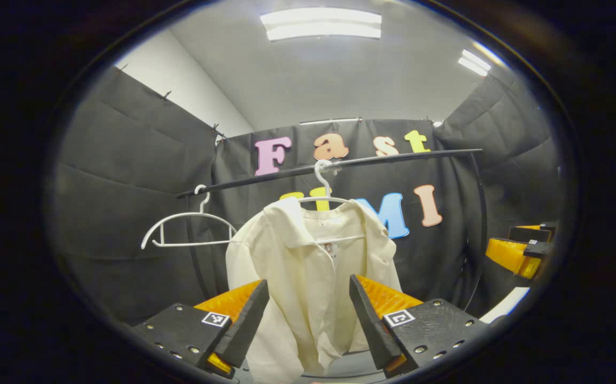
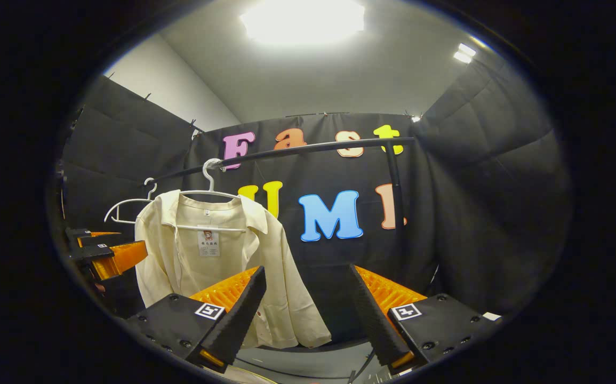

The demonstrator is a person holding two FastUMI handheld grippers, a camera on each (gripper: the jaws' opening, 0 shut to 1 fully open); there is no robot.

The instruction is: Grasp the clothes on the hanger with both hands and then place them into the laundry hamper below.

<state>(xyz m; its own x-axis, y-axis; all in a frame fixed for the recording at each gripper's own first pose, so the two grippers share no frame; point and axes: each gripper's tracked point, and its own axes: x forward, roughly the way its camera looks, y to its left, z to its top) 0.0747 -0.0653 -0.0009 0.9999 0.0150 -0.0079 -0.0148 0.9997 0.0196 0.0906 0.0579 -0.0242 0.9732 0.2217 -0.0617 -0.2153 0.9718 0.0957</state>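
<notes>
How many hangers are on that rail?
2. One hanger carries the cream shirt near the middle of the rail; the other, a bare hanger, hangs just beside it toward the rail's end. None looks hidden.

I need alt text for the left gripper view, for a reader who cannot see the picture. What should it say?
A cream shirt hangs on a white hanger from a dark rail, straight ahead of the open left gripper, which is not touching it. An empty white hanger hangs further left on the rail, and the right gripper shows at the right edge.
</notes>
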